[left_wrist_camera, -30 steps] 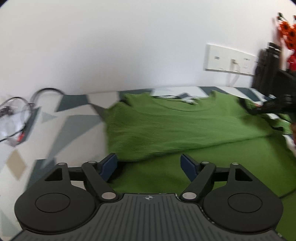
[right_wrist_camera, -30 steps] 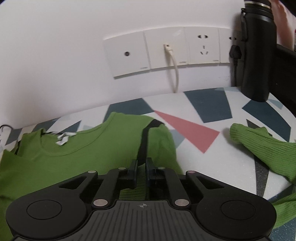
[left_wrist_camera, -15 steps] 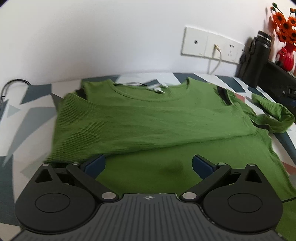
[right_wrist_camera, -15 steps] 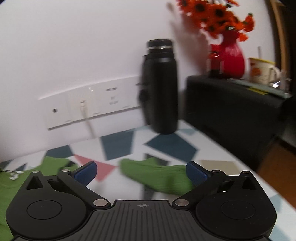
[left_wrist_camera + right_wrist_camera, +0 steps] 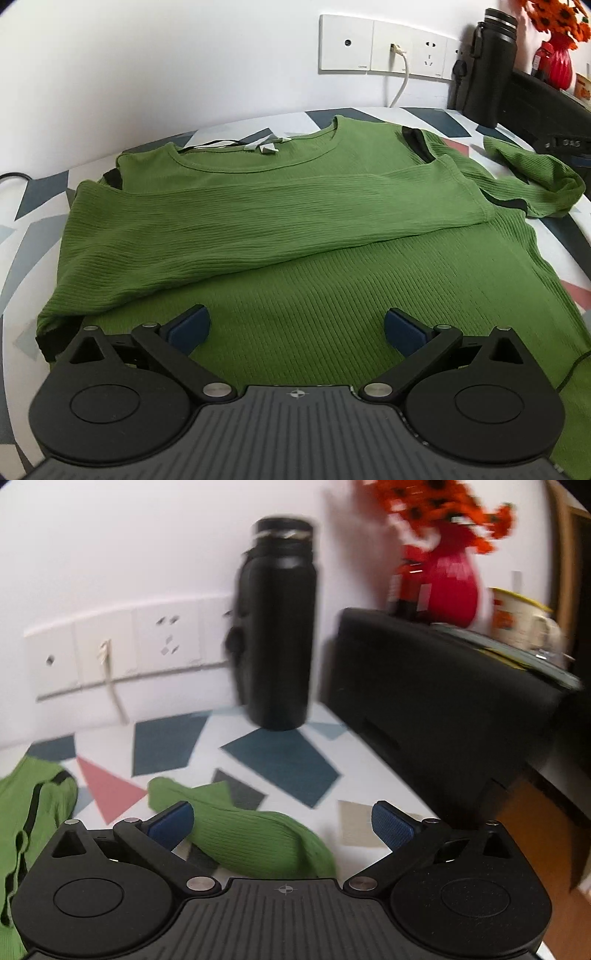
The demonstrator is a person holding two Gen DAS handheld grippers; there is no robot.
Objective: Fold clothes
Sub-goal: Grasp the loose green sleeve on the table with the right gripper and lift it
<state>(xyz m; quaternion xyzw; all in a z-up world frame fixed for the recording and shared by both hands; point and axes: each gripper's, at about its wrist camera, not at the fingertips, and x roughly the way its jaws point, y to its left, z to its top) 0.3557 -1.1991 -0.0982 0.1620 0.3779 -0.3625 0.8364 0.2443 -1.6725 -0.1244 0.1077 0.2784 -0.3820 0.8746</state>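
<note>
A green ribbed long-sleeved top [image 5: 295,236] lies flat on the patterned table, neck toward the wall. One sleeve [image 5: 258,221] is folded across its chest. The other sleeve [image 5: 535,177] trails off to the right, its end bunched up. My left gripper [image 5: 295,328] hovers over the top's lower body, open, with nothing between its blue pads. In the right wrist view that loose sleeve [image 5: 243,834] lies just under my right gripper [image 5: 280,823], which is open and grips nothing. The top's shoulder [image 5: 33,805] shows at the left edge.
A tall black bottle [image 5: 277,627] stands by the wall sockets [image 5: 110,650] with a white cable [image 5: 400,81] plugged in. A black box [image 5: 443,686] carries a red vase [image 5: 443,590] of orange flowers and a mug [image 5: 517,620]. The table edge [image 5: 424,805] drops off at right.
My right gripper let go of the top's shoulder, opened wide and swung right toward the loose sleeve. My left gripper opened a little wider and shifted right over the top's body.
</note>
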